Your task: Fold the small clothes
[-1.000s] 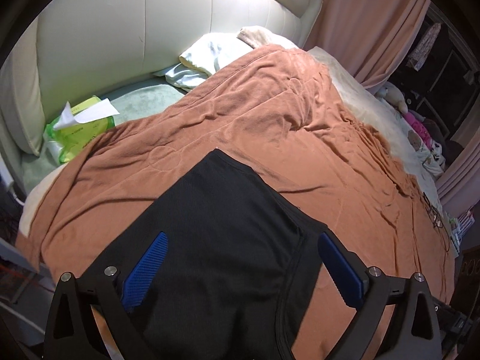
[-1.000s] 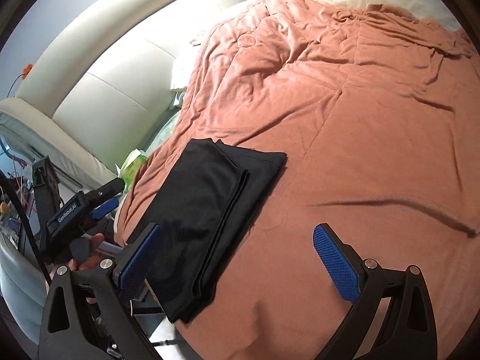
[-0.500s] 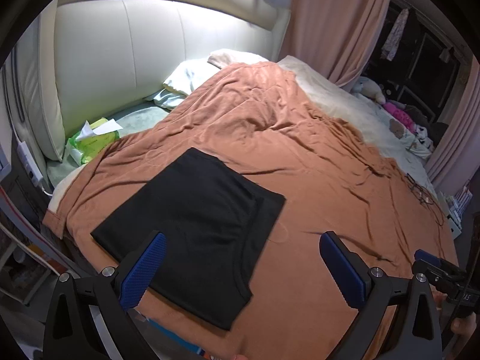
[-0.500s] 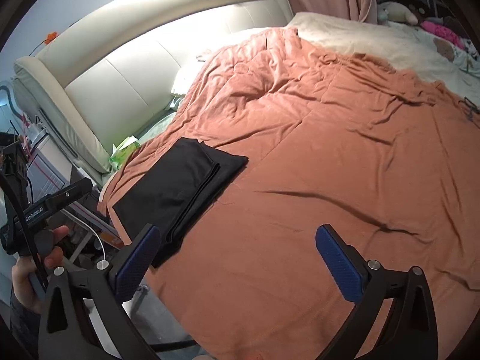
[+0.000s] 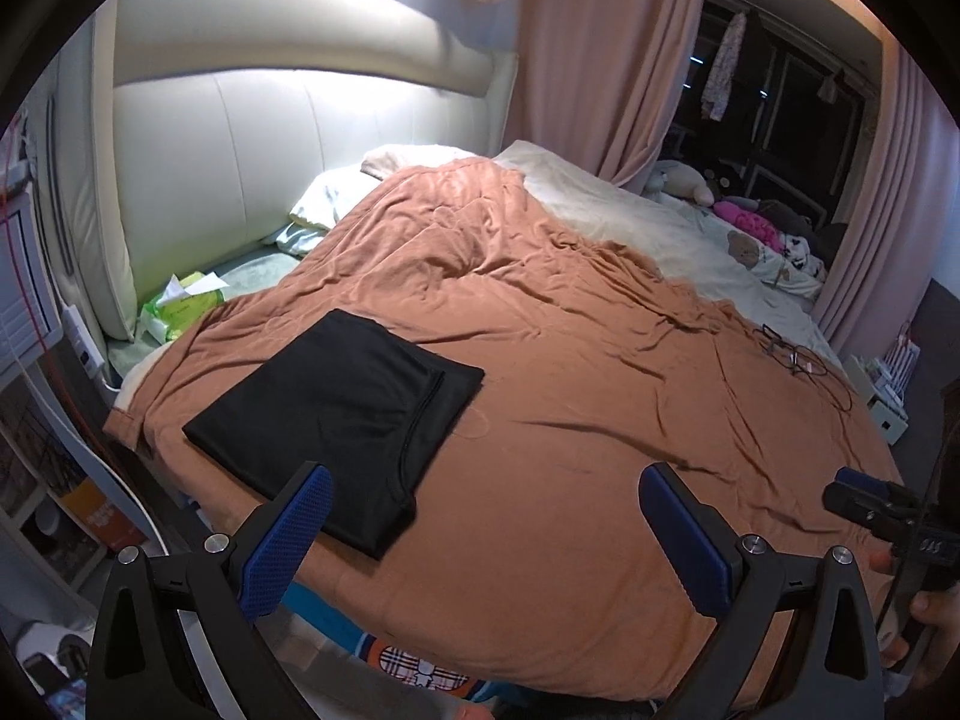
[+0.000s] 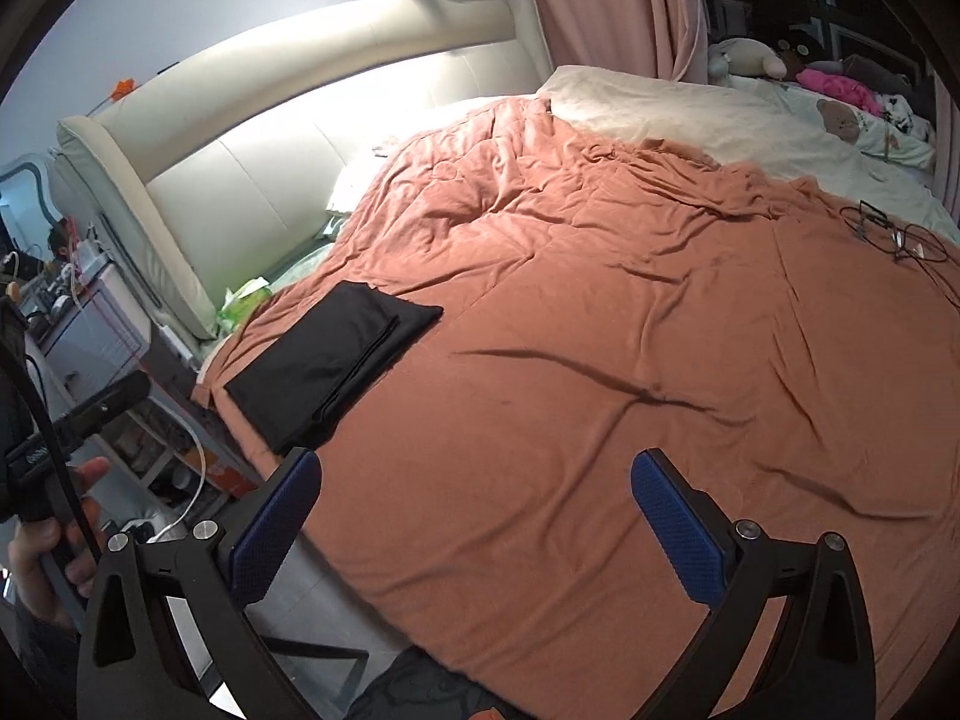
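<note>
A black garment [image 5: 336, 414] lies folded flat in a rectangle on the orange-brown bedspread [image 5: 570, 396], near the bed's left front corner. The right wrist view shows the same garment [image 6: 333, 366] at middle left. My left gripper [image 5: 483, 531] is open and empty, held back from the bed's edge, with the garment just beyond its left finger. Over the bed's front edge my right gripper [image 6: 477, 516] is open and empty too, to the right of the garment and well apart from it.
A cream padded headboard [image 5: 252, 138] stands at the back left with a green tissue pack [image 5: 180, 306] below it. Glasses and a cable [image 5: 786, 354] lie on the bedspread at right. Soft toys [image 6: 750, 57] and pink curtains are beyond; a cluttered bedside unit [image 6: 90, 312] stands left.
Both grippers have pulled back and up from the bed, so the folded garment now looks smaller and farther. Both stay open. The garment has not moved.
</note>
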